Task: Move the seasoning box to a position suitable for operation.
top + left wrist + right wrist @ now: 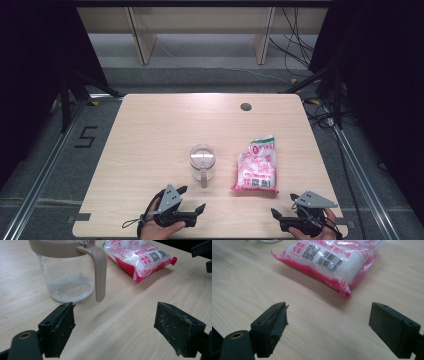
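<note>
While both claws rest at the near edge of the pale wood-grain table [150,130], two items lie ahead of them.

Item one: clear plastic jug with beige lid and beige handle [202,162]. It stands upright near the middle of the table, its handle turned toward the person. In the left gripper view a thin layer of white granules covers its bottom, specks cling to the inner wall, and the handle hangs down just short of the tabletop.

Item two: sealed red-and-white plastic bag of white granules [256,165]. It lies flat just to the right of the jug, apart from it, with its long side running away from the person. A green strip marks its far end; a square code and a barcode sit on a white label at its near end. The near seam is red and crimped, one corner curling up in the right gripper view.

Left claw [192,198]: held in the person's left hand [160,229], jaws spread wide, nothing between them, pointing at the jug, whose base stands just beyond the left jaw tip without touching it.

Right claw [283,205]: held in the person's right hand [312,232], jaws equally wide, holding nothing, aimed at the bag's near end, clear of it. White dust speckles the black pads [178,327].
</note>
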`<state>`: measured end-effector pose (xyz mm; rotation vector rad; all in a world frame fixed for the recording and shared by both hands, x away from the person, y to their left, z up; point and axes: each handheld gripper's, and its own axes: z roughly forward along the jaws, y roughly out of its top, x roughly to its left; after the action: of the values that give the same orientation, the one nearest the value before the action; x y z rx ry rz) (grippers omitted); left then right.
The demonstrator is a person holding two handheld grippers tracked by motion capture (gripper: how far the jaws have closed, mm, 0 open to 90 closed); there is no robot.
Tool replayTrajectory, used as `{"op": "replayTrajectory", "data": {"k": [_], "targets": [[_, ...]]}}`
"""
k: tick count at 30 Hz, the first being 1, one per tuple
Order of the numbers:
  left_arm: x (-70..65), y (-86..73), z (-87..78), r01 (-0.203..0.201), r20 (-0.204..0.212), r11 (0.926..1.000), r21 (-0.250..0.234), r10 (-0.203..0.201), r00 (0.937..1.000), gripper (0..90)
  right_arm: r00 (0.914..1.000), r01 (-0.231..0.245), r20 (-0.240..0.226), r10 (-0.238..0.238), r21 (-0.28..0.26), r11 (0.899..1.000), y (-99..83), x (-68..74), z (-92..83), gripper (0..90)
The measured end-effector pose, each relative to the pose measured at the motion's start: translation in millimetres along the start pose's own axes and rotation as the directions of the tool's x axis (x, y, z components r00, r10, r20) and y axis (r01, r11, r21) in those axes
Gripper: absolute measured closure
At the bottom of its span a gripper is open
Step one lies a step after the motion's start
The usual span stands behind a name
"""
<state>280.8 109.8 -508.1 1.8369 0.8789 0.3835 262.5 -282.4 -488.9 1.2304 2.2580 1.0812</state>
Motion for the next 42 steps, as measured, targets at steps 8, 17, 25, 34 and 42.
{"op": "replayTrajectory", "data": {"k": [8, 17, 25, 34, 42], "targets": [[1.8, 0.6, 2.5, -0.013, -0.026, 0.9999, 0.002, 0.013, 0.9996, 15.4, 0.9997, -0.016, 0.016, 0.016, -0.014, 1.000, 0.0, -2.4, -2.2, 17.9], [1.7, 15.3, 14.6, -0.036, -0.056, 0.9992, -0.017, 0.035, 0.9978, 21.9, 0.9992, -0.026, 0.028, 0.026, -0.020, 0.999, 0.0, -1.5, -3.5, 17.3], [4.2, 28.1, 32.1, -0.030, -0.051, 0.9996, -0.002, 0.030, 0.9983, 28.5, 0.9999, -0.011, 0.009, 0.011, -0.026, 1.000, 0.2, -3.0, -3.8, 18.7], [5.3, 29.3, 45.4, -0.053, -0.093, 0.9984, 0.017, 0.055, 0.9942, 52.1, 0.9998, 0.011, 0.014, -0.011, -0.027, 1.000, 0.0, -3.5, -3.1, 18.6], [3.3, 29.5, 52.0, -0.073, -0.109, 0.9973, 0.003, 0.073, 0.9914, 70.2, 0.9999, 0.002, 0.012, -0.002, -0.017, 1.000, 0.0, -3.1, -3.2, 18.6]]}}
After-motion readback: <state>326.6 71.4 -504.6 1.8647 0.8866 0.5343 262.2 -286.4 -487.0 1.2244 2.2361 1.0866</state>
